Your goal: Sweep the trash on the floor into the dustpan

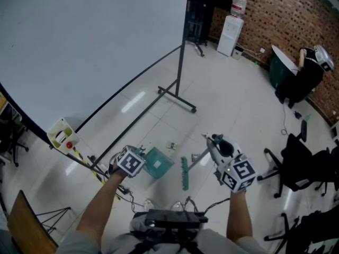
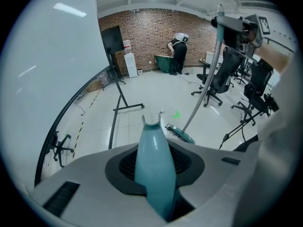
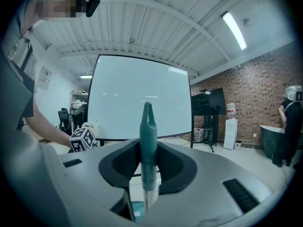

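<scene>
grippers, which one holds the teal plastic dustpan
The left gripper: its jaws clamp the handle of the teal plastic dustpan; the right gripper holds the long-handled teal broom.

A glossy white tiled floor [image 1: 233,89] is spreading across the room and reflecting the ceiling strip lights [image 3: 234,30]. A red brick wall [image 1: 286,15] is running along the far side, with a white water dispenser [image 1: 231,33] standing against it. A large white screen [image 1: 79,46] on a black metal stand [image 1: 180,62] is filling the left, and black office chairs [image 1: 302,165] are crowding the right edge.
</scene>
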